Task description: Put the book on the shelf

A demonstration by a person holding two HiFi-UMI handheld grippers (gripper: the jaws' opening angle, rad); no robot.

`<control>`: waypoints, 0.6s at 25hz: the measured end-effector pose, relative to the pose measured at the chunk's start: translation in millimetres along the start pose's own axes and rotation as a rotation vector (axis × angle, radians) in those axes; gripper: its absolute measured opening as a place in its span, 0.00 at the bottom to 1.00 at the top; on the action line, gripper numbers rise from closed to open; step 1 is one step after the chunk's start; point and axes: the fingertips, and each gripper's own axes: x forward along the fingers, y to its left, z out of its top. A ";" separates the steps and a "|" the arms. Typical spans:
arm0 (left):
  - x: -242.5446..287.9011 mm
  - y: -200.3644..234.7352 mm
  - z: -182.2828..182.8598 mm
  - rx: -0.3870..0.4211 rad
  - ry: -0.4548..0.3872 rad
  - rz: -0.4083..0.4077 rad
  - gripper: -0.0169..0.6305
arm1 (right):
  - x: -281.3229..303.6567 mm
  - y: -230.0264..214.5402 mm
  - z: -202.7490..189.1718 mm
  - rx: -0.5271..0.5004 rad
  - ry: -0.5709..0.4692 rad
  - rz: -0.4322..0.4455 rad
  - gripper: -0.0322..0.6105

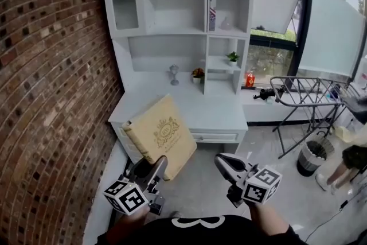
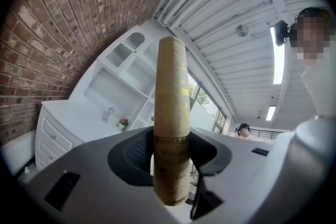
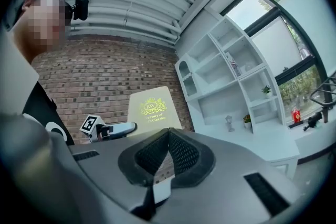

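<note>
A thick tan book (image 1: 163, 136) with a gold crest hangs tilted in front of the white shelf unit (image 1: 178, 8), and my left gripper (image 1: 153, 167) is shut on its lower corner. In the left gripper view the book's spine (image 2: 172, 113) stands upright between the pads of the left gripper (image 2: 171, 161). My right gripper (image 1: 225, 163) floats to the right of the book, shut and holding nothing. From the right gripper view the closed jaws of the right gripper (image 3: 167, 140) sit below the book's cover (image 3: 152, 107) and the left gripper (image 3: 113, 129).
A brick wall (image 1: 46, 94) runs along the left. The white desk top (image 1: 218, 112) carries a small figure, potted plants and a red can (image 1: 250, 79). A metal drying rack (image 1: 309, 92), a bin (image 1: 312, 158) and a person (image 1: 350, 160) are at the right.
</note>
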 end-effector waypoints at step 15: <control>68.7 142.0 50.5 -0.016 0.049 -0.029 0.30 | 154.0 -64.8 6.8 0.025 0.018 -0.051 0.06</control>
